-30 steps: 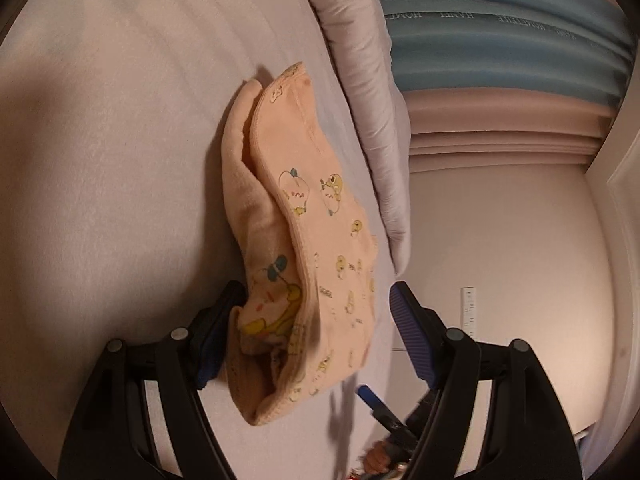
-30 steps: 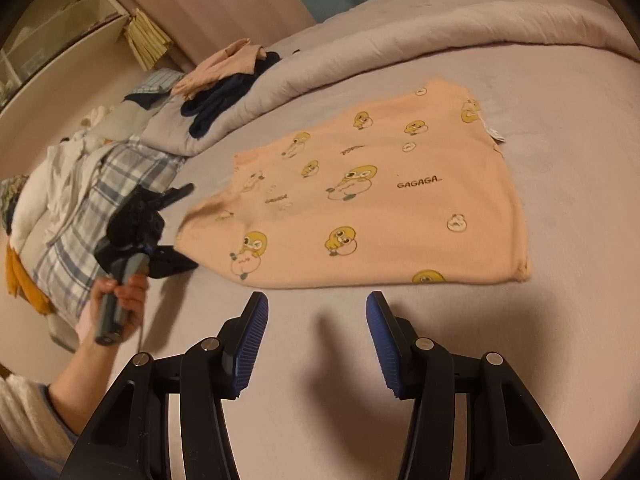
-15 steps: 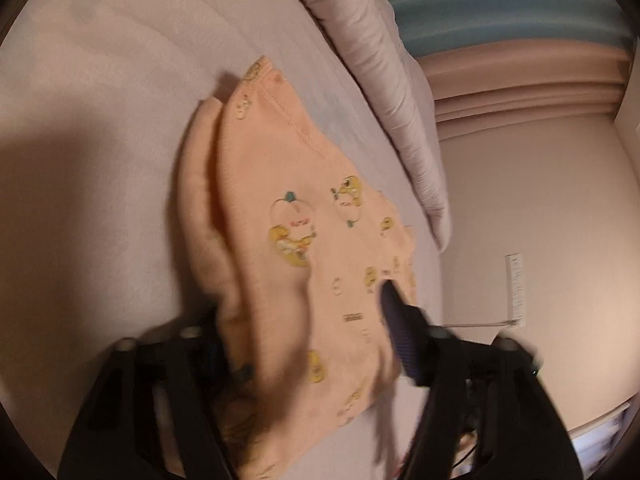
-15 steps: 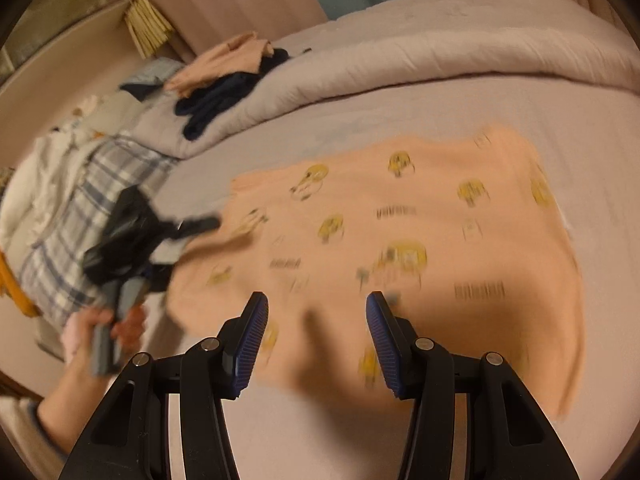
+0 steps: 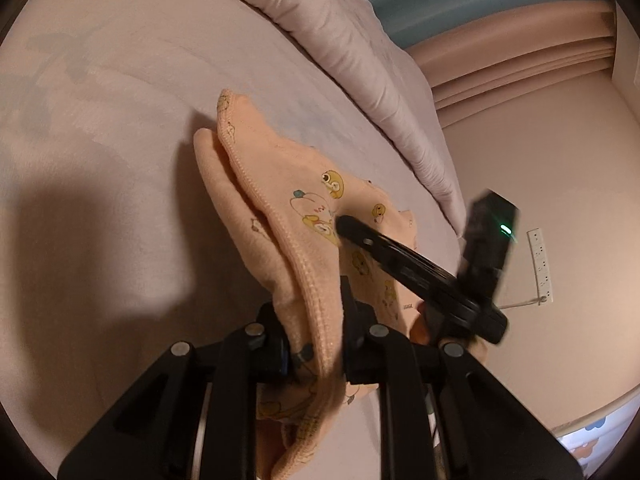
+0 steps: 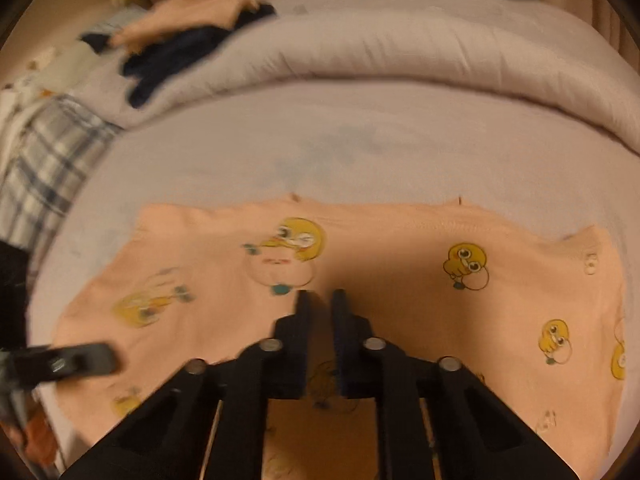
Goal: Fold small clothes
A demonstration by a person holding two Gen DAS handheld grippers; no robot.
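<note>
A small peach garment with yellow duck prints [image 6: 400,264] lies on the pale bedsheet [image 6: 360,152]. My right gripper [image 6: 320,300] is shut on the garment's near edge, in the middle. My left gripper [image 5: 316,312] is shut on a bunched hem of the same garment [image 5: 280,208], which folds up between its fingers. The right gripper [image 5: 400,256] shows in the left wrist view, reaching onto the cloth. The left gripper [image 6: 72,360] shows blurred at the lower left of the right wrist view.
A rolled grey duvet [image 6: 400,52] runs along the far side of the bed. A pile of clothes, dark blue and peach [image 6: 188,36], and a plaid cloth [image 6: 44,168] lie at the left. A wall with a socket strip [image 5: 542,264] stands beyond the bed.
Both grippers were open a second ago. Both moved onto the garment and closed on it; the right one came forward to the near edge, the left one pinched the hem.
</note>
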